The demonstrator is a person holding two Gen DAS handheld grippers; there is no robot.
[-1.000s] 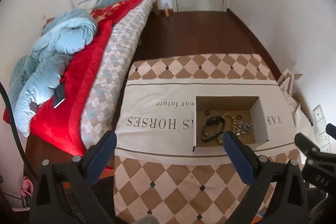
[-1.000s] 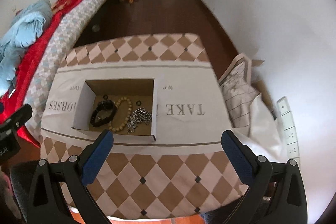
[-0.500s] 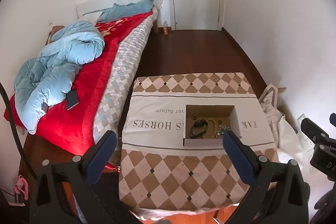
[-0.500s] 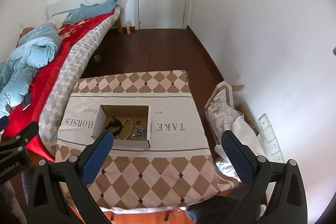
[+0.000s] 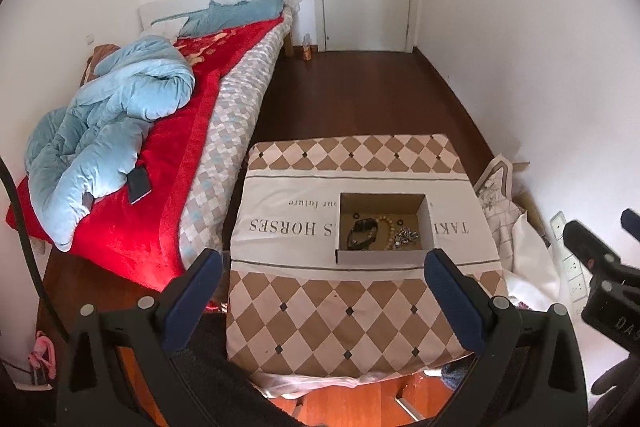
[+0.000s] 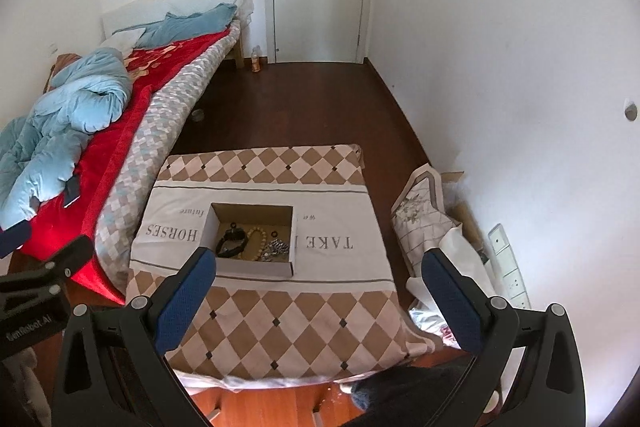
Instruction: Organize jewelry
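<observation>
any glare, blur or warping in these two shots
Left wrist view: strong fisheye bending of the walls, dark vignette corners, and the red blanket glows overexposed near its edge. Right wrist view: same warping; the cardboard box is sharp, but its jewelry is too small to make out.

Both wrist views high, looking down from afar, sharing table [image 5: 352, 311], box [image 6: 256, 269], bed [image 5: 168, 187]

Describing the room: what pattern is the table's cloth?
Brown-and-cream diamond checks on the tablecloth; right wrist view.

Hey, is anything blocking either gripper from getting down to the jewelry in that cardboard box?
Nothing visible does. The cardboard box is open-topped, and both the left gripper and right gripper hang open above the table.
</observation>
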